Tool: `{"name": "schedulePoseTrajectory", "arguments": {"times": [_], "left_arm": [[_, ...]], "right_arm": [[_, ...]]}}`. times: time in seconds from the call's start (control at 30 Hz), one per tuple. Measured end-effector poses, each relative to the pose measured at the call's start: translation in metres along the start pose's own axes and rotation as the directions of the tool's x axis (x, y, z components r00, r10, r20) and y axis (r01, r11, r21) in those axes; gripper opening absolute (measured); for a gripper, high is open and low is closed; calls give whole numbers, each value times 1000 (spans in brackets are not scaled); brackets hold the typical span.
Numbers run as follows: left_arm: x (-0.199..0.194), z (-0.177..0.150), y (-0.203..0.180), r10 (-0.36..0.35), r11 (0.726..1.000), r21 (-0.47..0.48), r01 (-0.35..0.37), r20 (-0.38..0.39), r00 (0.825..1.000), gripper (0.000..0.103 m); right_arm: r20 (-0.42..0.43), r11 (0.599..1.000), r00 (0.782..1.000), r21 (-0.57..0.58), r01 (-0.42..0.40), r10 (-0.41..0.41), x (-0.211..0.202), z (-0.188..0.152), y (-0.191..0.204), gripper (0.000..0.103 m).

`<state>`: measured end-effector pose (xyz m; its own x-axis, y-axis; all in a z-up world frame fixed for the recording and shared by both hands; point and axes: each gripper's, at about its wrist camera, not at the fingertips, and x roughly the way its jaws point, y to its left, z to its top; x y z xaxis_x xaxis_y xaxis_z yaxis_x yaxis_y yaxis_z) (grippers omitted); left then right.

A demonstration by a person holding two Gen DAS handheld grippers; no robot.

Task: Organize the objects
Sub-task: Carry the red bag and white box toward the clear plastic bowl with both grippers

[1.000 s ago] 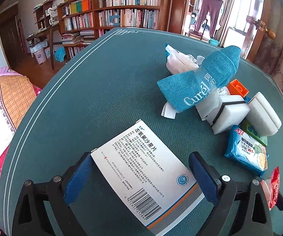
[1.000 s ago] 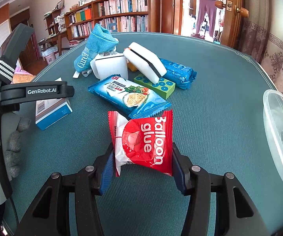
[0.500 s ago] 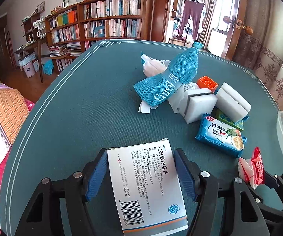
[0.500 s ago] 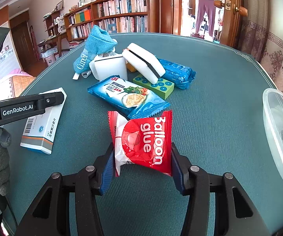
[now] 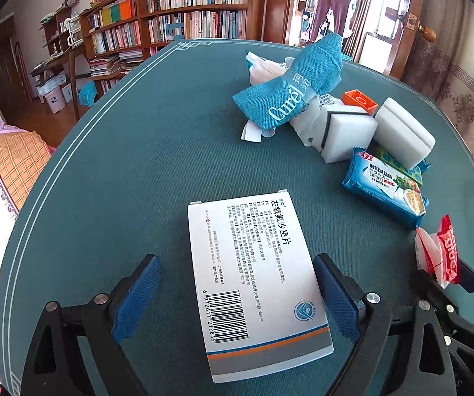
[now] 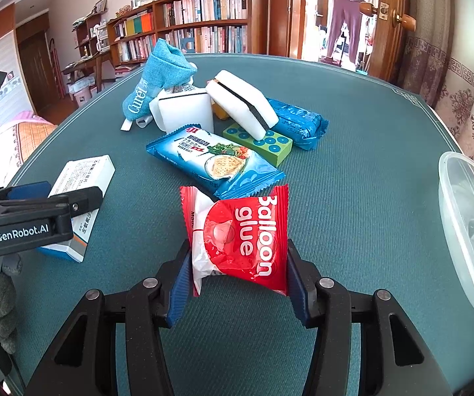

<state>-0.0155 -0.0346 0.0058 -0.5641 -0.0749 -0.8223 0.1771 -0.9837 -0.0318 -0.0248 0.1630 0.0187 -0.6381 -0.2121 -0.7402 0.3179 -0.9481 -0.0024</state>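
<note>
The medicine box is released, flat on the counter at lower centre; the left tool has just been opened (pads clear). The balloon glue packet is clamped by the right tool.

We see only a slice of the clear plastic container, cut off by the right edge in both wrist views, and what lies in it is too blurred to tell. The orange block is half hidden behind the white sponges, and the second blue packet lies partly under one. The small print on the medicine box is too fine for us to read.
</note>
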Motion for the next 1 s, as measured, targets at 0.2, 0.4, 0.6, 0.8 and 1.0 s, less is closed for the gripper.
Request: {"name": "schedulePoseTrajectory", "arguments": {"times": [0.2,0.4,0.6,0.8,1.0], "left_arm": [[-7,-5,-11,13,998,55,-16,50,999,68],[-23,-9,-23,62,991,115,-75,115,991,67],[-56,-2,-39,57,984,155,-91,214,975,67],[-76,3,-54,22,980,185,-72,258,966,67],[-90,1,-70,-9,974,220,-57,289,957,67]], "right_arm": [[5,1000,1000,17,-17,17,-1,-1,-3,52],[17,997,999,70,-36,34,-7,-4,-14,48],[58,994,998,102,-38,33,-26,-3,-24,48],[94,991,995,131,-42,29,-46,-2,-35,48],[122,987,992,155,-42,23,-65,-3,-46,48]]}}
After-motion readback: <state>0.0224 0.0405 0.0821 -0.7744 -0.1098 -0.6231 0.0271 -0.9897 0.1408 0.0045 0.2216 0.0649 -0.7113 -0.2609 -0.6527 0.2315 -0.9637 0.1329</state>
